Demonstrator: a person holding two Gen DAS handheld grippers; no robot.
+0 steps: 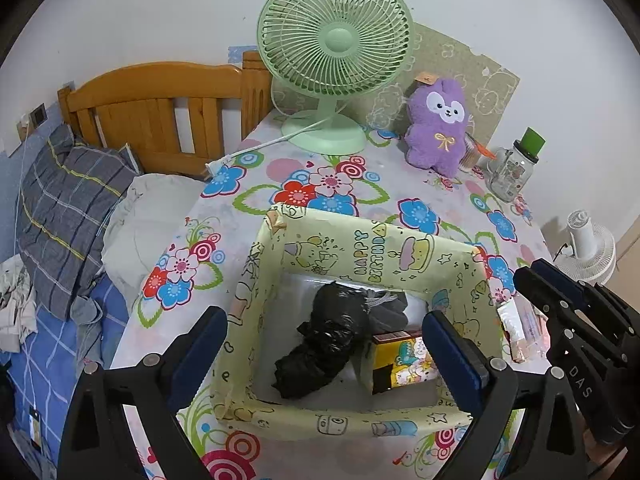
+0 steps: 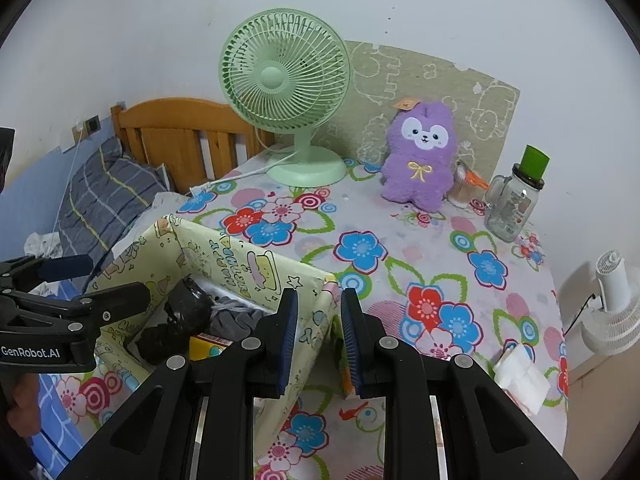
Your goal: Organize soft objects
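The left gripper (image 1: 326,354) gapes wide over the box (image 1: 384,240) – the right gripper (image 2: 319,330) pinches its corner.

Left wrist view: close above the open box (image 1: 360,248), angled steeply down, facing the wall. Right wrist view: beside the box's right corner (image 2: 324,280), angled down likewise. Shared: box, green fan (image 1: 335,40), purple plush (image 1: 438,128), floral tablecloth (image 1: 248,200), headboard (image 1: 160,108).
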